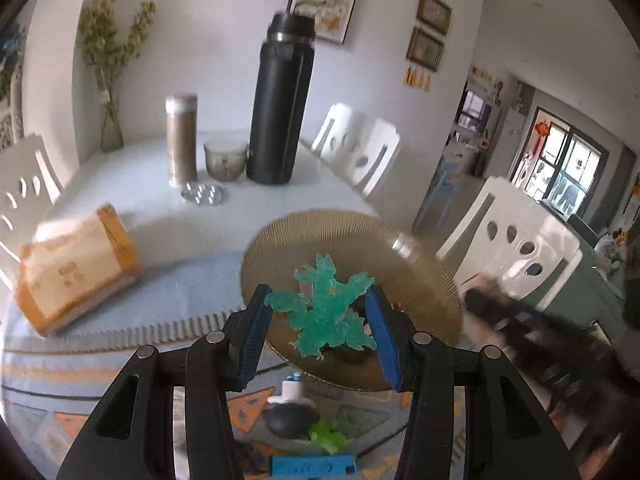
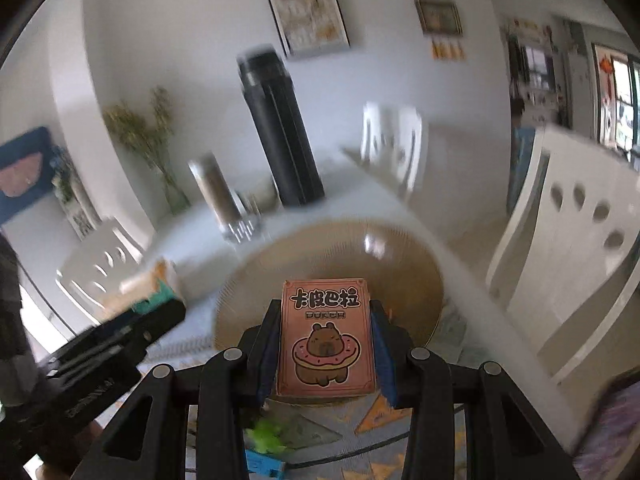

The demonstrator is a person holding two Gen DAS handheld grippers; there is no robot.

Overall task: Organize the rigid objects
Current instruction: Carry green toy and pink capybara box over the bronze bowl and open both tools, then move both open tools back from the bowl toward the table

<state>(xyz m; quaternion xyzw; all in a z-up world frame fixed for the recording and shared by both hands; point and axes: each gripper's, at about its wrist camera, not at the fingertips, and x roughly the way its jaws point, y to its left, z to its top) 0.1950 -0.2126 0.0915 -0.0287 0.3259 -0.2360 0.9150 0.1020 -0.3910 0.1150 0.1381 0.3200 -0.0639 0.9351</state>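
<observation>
Both grippers are loaded, and the round, ribbed golden-brown tray (image 1: 420, 280) lies straight ahead of each. The left gripper (image 1: 318, 322) clamps a translucent teal, spiky-edged flat plastic figure (image 1: 324, 308), held upright over the tray's near edge. The right gripper (image 2: 326, 344) grasps a pink card box printed with a cartoon capybara in a doughnut (image 2: 326, 336), long axis pointing forward, also above the near rim. Which is nearer the middle? Hard to say through the blur. Beneath is a table (image 1: 168, 224) with a patterned blue and orange cloth (image 1: 48, 376), white chairs around it, and a tall black flask (image 1: 280, 100) at the back.
</observation>
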